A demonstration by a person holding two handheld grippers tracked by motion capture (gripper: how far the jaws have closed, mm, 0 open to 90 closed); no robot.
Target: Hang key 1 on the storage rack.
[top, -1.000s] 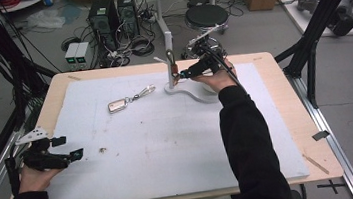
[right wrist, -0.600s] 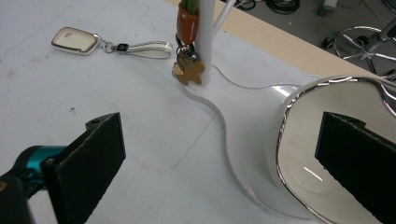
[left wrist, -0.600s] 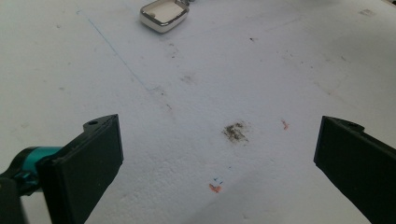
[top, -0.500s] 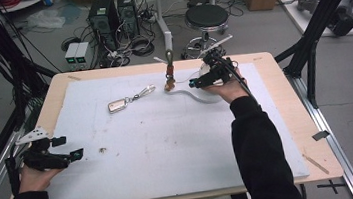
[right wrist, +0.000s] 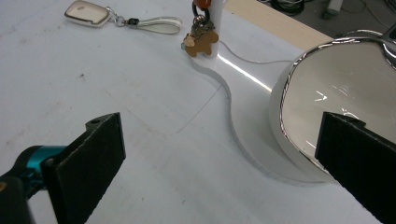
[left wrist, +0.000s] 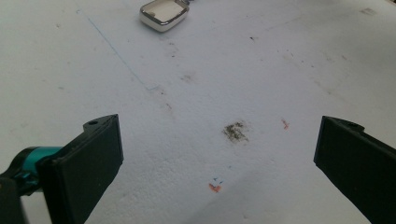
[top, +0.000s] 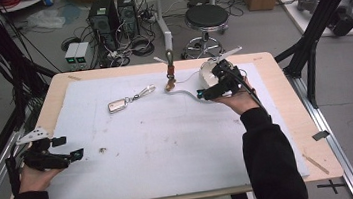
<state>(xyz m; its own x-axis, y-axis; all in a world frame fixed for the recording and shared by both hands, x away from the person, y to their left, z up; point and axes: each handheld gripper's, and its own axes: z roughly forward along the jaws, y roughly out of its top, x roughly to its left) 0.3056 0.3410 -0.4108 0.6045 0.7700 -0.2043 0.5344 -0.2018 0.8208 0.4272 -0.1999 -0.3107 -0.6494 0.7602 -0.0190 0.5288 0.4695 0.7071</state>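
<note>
A silver key fob (top: pixel 117 105) (left wrist: pixel 164 14) (right wrist: pixel 86 12) with a pale strap (right wrist: pixel 161 24) lies on the white mat (top: pixel 169 145). A brown charm (top: pixel 169 85) (right wrist: pixel 201 42) hangs on keys from a white post (top: pixel 170 60) on a curved white base (right wrist: pixel 243 93), which also carries a chrome dish (right wrist: pixel 327 93). My right gripper (top: pixel 205 81) (right wrist: pixel 219 154) is open and empty, just right of the post, beside the dish. At the mat's near-left edge my left gripper (top: pixel 69 148) (left wrist: pixel 219 154) hovers open with nothing in it.
A dark smudge (left wrist: pixel 236 131) and small red marks dot the mat ahead of the left gripper. Bare wooden table edge (top: pixel 285 97) runs around the mat. Behind the table are a stool (top: pixel 206 18), computer towers (top: pixel 109 11) and cables.
My right gripper has drawn back to the right, away from the post, leaving the charm hanging there. The left gripper has stayed put.
</note>
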